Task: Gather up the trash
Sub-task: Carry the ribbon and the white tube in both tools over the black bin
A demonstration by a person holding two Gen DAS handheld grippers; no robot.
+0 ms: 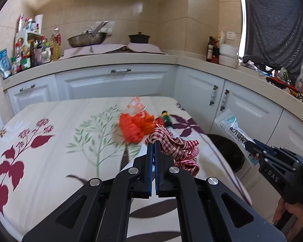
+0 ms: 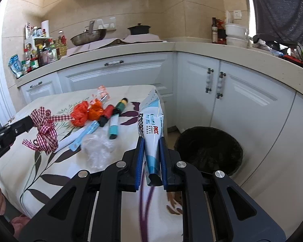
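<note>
My left gripper [image 1: 154, 143] is shut on a bunch of red-and-white checked ribbon [image 1: 175, 147], which hangs above the flowered tablecloth [image 1: 50, 141]; the ribbon [image 2: 44, 133] also shows at the left of the right wrist view. My right gripper [image 2: 151, 141] is shut on a white and blue toothpaste tube [image 2: 151, 121], held up beside the table. That tube [image 1: 234, 129] and the right gripper [image 1: 250, 146] appear at the right of the left wrist view. A black bin [image 2: 210, 151] stands on the floor below the right gripper. An orange plastic bag [image 2: 81, 114] lies on the table.
More trash lies on the table: a crumpled clear plastic film [image 2: 98, 147], a blue and white tube [image 2: 78, 137], a teal tube [image 2: 114, 127], a small red and black roll [image 2: 107, 115]. White cabinets [image 2: 242, 100] and a counter with bottles [image 1: 30, 54] and a wok [image 1: 86, 39] ring the table.
</note>
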